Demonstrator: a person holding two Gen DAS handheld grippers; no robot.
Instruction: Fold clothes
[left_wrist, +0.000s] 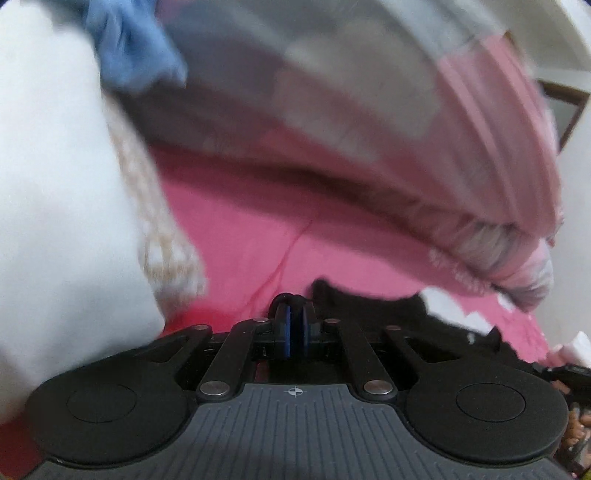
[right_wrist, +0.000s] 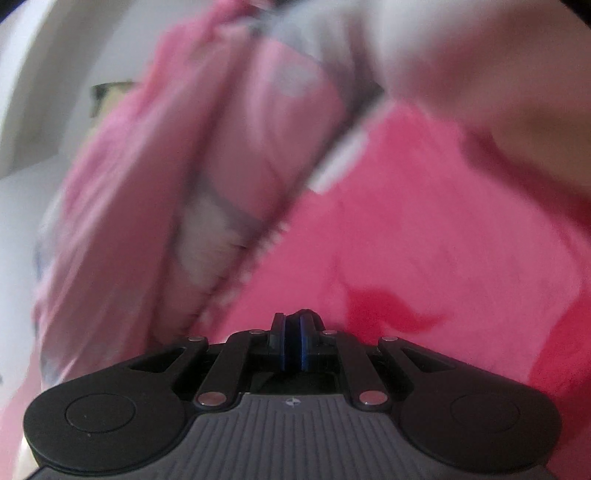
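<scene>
Pink-and-grey striped garment hanging loose, blurred, over pink sheet; fold stage unclear. Left gripper and right gripper both pressed together, possibly pinching dark cloth.

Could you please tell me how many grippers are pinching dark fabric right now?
2: the left gripper and the right gripper each pinch dark cloth over the pink sheet.

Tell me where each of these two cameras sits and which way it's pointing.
Left wrist: sits on the left gripper, looks forward along its shut fingers over the pink sheet at a pink-grey striped cloth, white fabric on the left; no hand shows.
Right wrist: sits on the right gripper, looks along its shut fingers at the sheet and striped cloth; no hand shows.
Shared: sheet and striped cloth, both blurred.
</scene>
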